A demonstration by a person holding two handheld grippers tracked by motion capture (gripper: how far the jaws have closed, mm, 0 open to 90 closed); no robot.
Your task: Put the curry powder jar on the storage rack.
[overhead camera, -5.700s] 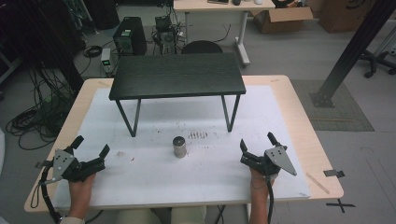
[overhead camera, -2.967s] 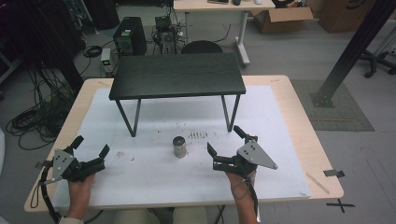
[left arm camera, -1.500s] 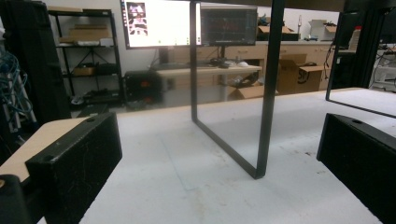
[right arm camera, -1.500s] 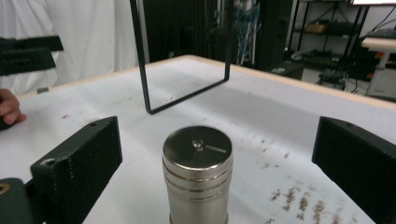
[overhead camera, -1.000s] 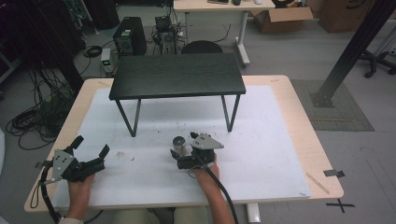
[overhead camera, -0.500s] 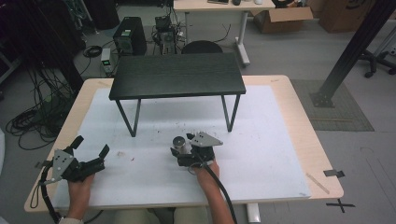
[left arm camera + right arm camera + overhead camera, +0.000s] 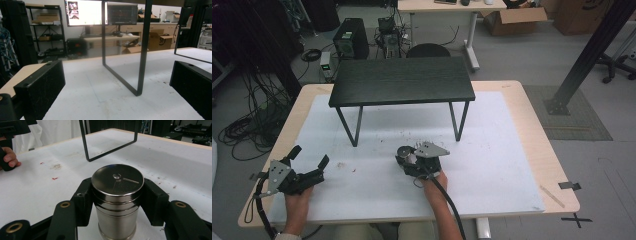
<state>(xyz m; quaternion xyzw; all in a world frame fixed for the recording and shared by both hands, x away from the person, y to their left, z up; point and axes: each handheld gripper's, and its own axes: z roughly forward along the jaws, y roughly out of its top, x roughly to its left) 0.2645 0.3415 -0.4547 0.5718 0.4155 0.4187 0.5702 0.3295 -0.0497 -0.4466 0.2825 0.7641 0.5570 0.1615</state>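
Half the steel canister (image 7: pixel 117 202) behind tongs (image 7: pixel 117 197).

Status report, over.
Right hand-held gripper just closed on steel canister. Left hand-held gripper open, idle. Small black table beyond, nothing blocking.

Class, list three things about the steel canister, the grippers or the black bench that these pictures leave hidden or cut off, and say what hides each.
1. Round steel canister: its base, cut off by the right gripper view's bottom edge.
2. Canister in the high view: its body, covered by the right gripper shut on it.
3. Small black bench: its top, cut off by the left gripper view's upper edge above the legs.
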